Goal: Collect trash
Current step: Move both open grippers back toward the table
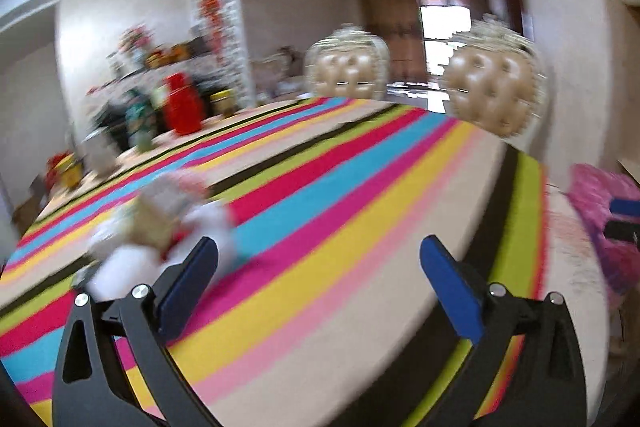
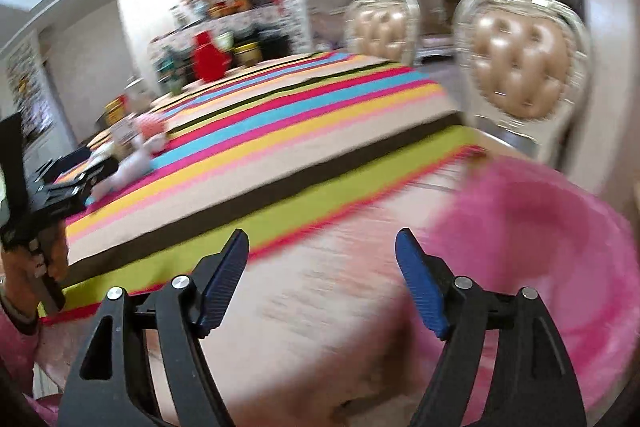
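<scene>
A blurred pile of crumpled white and red trash point(image 1: 160, 223) lies on the striped tablecloth point(image 1: 320, 163), just left of and beyond my left gripper point(image 1: 320, 255). That gripper is wide open with nothing between its blue pads point(image 1: 192, 283). My right gripper point(image 2: 322, 243) is open and empty too, hovering over the floor beside the table's edge. A pink trash bin point(image 2: 540, 247) sits just to its right, and shows as a pink bin point(image 1: 600, 211) in the left wrist view. The trash pile point(image 2: 136, 147) and left gripper point(image 2: 86, 171) sit far left in the right wrist view.
Two tufted beige chairs point(image 2: 520, 63) point(image 2: 380, 27) stand along the table's far side. A red container point(image 1: 184, 107), jars and boxes crowd the table's far left end. A hand point(image 2: 24, 267) holds the left gripper's handle. Pale floor point(image 2: 320, 307) lies under the right gripper.
</scene>
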The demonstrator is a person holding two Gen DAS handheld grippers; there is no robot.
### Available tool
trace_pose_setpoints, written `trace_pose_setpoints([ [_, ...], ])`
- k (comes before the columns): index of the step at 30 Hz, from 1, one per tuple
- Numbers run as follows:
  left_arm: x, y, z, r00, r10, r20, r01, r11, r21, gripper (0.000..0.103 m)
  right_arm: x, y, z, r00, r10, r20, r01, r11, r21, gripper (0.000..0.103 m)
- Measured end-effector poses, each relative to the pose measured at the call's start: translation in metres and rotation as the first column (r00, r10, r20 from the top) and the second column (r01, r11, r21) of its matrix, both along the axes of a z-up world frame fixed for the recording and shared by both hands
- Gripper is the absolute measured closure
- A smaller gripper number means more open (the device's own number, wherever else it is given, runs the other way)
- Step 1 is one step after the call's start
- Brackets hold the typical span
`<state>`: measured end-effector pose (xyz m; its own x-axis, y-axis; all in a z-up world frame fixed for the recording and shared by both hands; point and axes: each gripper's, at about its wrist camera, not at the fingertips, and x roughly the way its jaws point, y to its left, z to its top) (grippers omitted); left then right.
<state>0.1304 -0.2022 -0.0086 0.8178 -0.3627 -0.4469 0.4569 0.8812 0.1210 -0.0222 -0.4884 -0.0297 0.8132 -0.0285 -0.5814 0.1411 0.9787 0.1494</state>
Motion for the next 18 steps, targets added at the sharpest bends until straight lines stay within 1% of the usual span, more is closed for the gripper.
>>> trace_pose_setpoints([
  [3, 0.028, 0.057, 0.002, 0.992, 0.125, -0.026, -0.126, 0.991, -0.035, 0.005, 0.034, 0.043, 0.003, 0.996, 0.094, -0.005, -0.095, 0.995, -0.018, 0.027],
  [5, 0.041, 0.085, 0.004, 0.983, 0.177, -0.046, -0.178, 0.983, -0.038, 0.005, 0.062, 0.076, 0.006, 0.987, 0.163, -0.004, -0.163, 0.986, -0.017, 0.026],
  [6, 0.050, 0.104, 0.005, 0.975, 0.218, -0.049, -0.220, 0.975, -0.032, 0.005, 0.073, 0.088, 0.008, 0.983, 0.186, -0.002, -0.186, 0.982, -0.016, 0.026],
  [9, 0.065, 0.141, 0.006, 0.951, 0.307, -0.039, -0.308, 0.950, -0.040, 0.005, 0.111, 0.129, 0.014, 0.965, 0.262, 0.000, -0.262, 0.965, 0.003, 0.026],
  [11, 0.074, 0.171, 0.003, 0.935, 0.346, -0.081, -0.352, 0.932, -0.088, 0.005, 0.140, 0.156, 0.016, 0.952, 0.305, -0.014, -0.305, 0.952, 0.018, 0.026],
  [12, 0.078, 0.181, 0.001, 0.927, 0.357, -0.111, -0.369, 0.923, -0.111, 0.005, 0.149, 0.163, 0.016, 0.949, 0.313, -0.021, -0.313, 0.950, 0.027, 0.026],
  [13, 0.084, 0.190, 0.001, 0.913, 0.376, -0.158, -0.396, 0.910, -0.126, 0.005, 0.164, 0.176, 0.017, 0.945, 0.327, -0.023, -0.326, 0.944, 0.049, 0.026],
  [14, 0.085, 0.196, 0.003, 0.907, 0.384, -0.173, -0.410, 0.900, -0.150, 0.005, 0.172, 0.185, 0.017, 0.942, 0.335, -0.021, -0.333, 0.941, 0.060, 0.026],
  [15, 0.084, 0.205, 0.006, 0.897, 0.410, -0.168, -0.436, 0.884, -0.170, 0.005, 0.185, 0.196, 0.017, 0.942, 0.336, -0.020, -0.334, 0.940, 0.062, 0.026],
  [16, 0.081, 0.210, 0.006, 0.881, 0.448, -0.155, -0.470, 0.868, -0.163, 0.005, 0.196, 0.207, 0.018, 0.942, 0.335, -0.021, -0.333, 0.941, 0.051, 0.026],
  [18, 0.079, 0.214, 0.006, 0.849, 0.509, -0.142, -0.526, 0.839, -0.142, 0.005, 0.220, 0.228, 0.017, 0.930, 0.366, -0.024, -0.365, 0.930, 0.039, 0.026],
])
